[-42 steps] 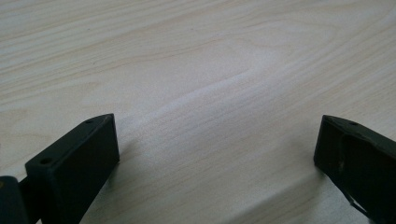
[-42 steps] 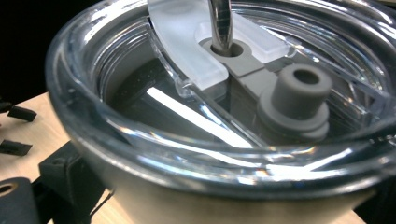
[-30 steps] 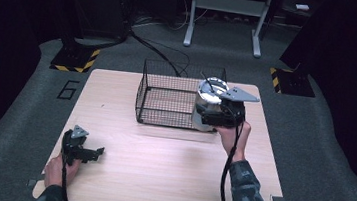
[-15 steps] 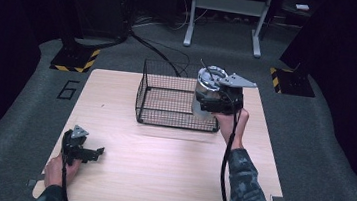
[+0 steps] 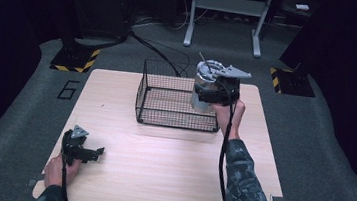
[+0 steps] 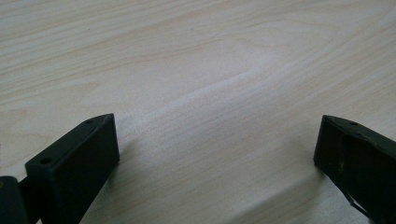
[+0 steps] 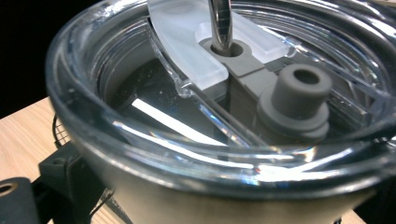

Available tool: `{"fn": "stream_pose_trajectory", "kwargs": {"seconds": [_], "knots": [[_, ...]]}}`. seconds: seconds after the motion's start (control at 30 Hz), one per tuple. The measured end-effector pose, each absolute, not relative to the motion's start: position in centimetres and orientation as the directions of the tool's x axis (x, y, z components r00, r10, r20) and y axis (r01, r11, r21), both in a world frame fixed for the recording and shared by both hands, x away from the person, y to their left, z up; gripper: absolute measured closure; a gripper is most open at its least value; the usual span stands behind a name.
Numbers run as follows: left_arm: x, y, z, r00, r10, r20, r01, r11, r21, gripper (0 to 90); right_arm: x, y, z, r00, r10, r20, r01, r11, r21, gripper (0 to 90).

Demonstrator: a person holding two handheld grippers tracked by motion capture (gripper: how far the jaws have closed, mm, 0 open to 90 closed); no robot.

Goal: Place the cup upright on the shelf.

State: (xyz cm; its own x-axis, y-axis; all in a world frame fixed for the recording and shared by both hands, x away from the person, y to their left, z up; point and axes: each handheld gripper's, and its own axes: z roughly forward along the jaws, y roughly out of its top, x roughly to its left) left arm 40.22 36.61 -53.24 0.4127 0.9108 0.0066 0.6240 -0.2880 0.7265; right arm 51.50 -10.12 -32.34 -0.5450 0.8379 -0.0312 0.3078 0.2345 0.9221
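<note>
My right claw is gripping a steel tumbler with a clear plastic lid, apparently holding it above the black wire basket's right end. My left claw is resting wide open on the light wooden tabletop.

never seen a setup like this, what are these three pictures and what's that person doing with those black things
A person sits at a wooden table and holds a hand-operated pair of tongs in each hand; there is no robot arm. The high view looks down from above. The other two pictures come from small cameras riding on each pair of tongs.

The right tongs grip a metal tumbler with a clear lid and a straw, held at the right end of a black wire basket. The right gripper view looks straight onto that lid.

The left tongs rest open on the table near the person, holding nothing; their view shows two black jaws over bare wood.
</note>
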Motion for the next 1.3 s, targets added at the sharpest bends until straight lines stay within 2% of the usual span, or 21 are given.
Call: {"fn": "stream_pose_trajectory", "kwargs": {"seconds": [1.3], "knots": [[40.2, 36.7, -53.2, 0.419, 0.908, 0.010, 0.627, -0.297, 0.720, 0.0, 57.5, -6.6, -36.7, -0.511, 0.859, -0.003, 0.408, 0.246, 0.879, 3.4]]}}
